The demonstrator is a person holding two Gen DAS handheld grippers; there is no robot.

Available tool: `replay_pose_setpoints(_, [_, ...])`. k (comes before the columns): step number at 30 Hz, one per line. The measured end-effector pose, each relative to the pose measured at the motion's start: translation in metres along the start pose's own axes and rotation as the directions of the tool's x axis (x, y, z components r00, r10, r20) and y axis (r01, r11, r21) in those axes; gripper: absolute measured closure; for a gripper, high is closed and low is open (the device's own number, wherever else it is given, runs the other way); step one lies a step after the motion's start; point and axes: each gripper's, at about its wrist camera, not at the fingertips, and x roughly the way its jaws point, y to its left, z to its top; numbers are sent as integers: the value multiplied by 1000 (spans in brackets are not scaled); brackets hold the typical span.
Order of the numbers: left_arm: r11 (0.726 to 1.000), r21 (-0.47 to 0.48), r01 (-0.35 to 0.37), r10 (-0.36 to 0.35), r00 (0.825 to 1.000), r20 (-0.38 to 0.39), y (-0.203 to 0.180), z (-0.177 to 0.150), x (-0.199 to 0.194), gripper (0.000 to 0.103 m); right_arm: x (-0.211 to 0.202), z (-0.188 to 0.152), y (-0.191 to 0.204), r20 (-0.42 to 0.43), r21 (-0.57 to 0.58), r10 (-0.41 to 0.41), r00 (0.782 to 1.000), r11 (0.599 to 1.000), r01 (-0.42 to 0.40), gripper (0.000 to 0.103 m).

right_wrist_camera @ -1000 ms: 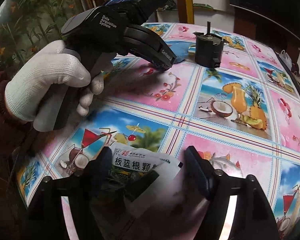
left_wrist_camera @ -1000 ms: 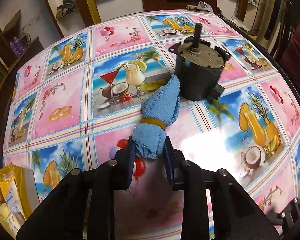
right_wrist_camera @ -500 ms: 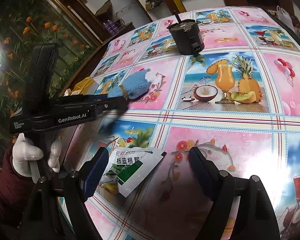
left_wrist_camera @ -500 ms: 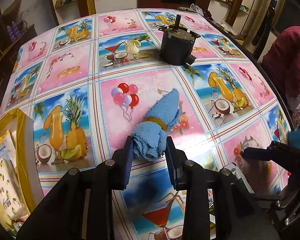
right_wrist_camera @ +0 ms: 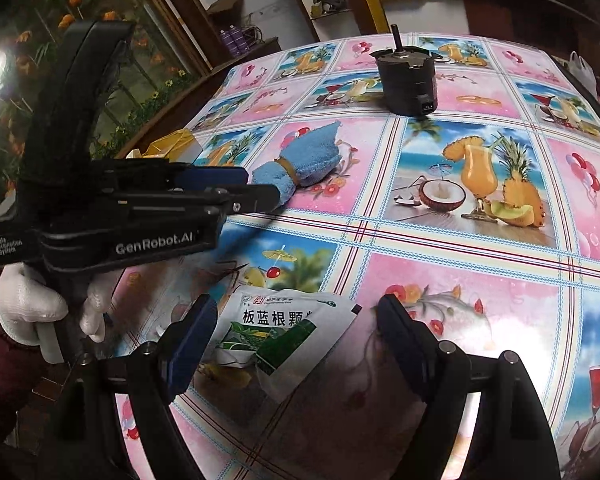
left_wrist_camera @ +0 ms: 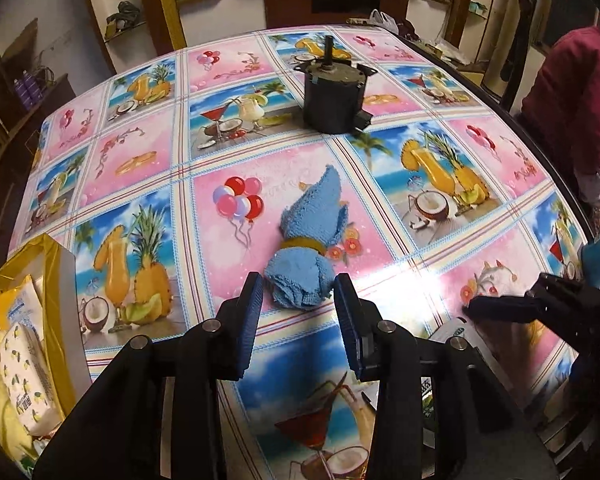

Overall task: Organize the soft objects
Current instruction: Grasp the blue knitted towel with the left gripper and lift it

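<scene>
- Table: broad bare tablecloth stretches around the black motor, which stands well clear of every edge.
- Blue towel roll lies mid-table; left gripper jaws barely parted beside it, not pinching.
- Right gripper spread over sachet near the front edge.

towel: fuzzy terry cloth | tablecloth: glossy plastic | sachet: shiny printed foil
</scene>
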Motion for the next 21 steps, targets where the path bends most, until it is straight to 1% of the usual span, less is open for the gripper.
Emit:
replay_pose_setpoints(2, [999, -37, -4, 4, 1000, -4, 8, 7, 6, 67, 1, -2, 6, 0, -22, -16, 1000, 1000, 16, 21])
replay_pose_setpoints(4, [998, -55, 7, -8, 1000, -9, 9, 11, 15, 67, 3, -2, 11, 0, -47, -40, 999, 998, 40, 21])
replay_pose_setpoints(8, [999, -35, -19, 18, 1000, -20, 2, 18, 35, 66, 6, -3, 18, 0, -79, -60, 998, 995, 59, 21])
replay_pose_setpoints(9, [999, -24, -34, 33, 999, -25, 0, 19, 40, 62, 6, -3, 18, 1, -83, -64, 998, 994, 64, 21])
replay_pose_setpoints(11, [998, -14, -63, 63, 998, 2, -3, 21, 43, 33, 7, -3, 20, 2, -93, -73, 997, 993, 73, 21])
replay_pose_setpoints(12, [997, -8, -80, 80, 997, 2, -5, 22, 45, 31, 8, -3, 22, 2, -99, -77, 997, 992, 77, 21])
replay_pose_setpoints(13, [997, -4, -77, 77, 997, 13, -5, 24, 46, 31, 8, -3, 23, 2, -106, -82, 997, 991, 82, 21])
replay_pose_setpoints(15, [998, 2, -68, 68, 998, 16, -5, 27, 50, 21, 8, -4, 25, 2, -115, -90, 996, 989, 89, 21])
replay_pose_setpoints(16, [998, -7, -61, 62, 998, 19, -4, 28, 52, 19, 9, -4, 27, 2, -120, -92, 996, 989, 91, 21])
replay_pose_setpoints(18, [999, -46, -27, 27, 1000, 12, 3, 30, 56, 19, 9, -5, 30, 3, -136, -98, 995, 986, 98, 22])
replay_pose_setpoints(19, [998, -50, -29, 29, 1000, 7, 3, 30, 56, 19, 9, -6, 33, 6, -149, -104, 995, 983, 104, 31])
replay_pose_setpoints(20, [999, -44, -27, 28, 1000, 3, 3, 30, 55, 25, 9, -7, 35, 6, -163, -102, 995, 981, 102, 46])
replay_pose_setpoints(21, [999, -39, -22, 22, 1000, 7, 1, 30, 53, 32, 9, -8, 38, 7, -175, -101, 995, 979, 101, 55])
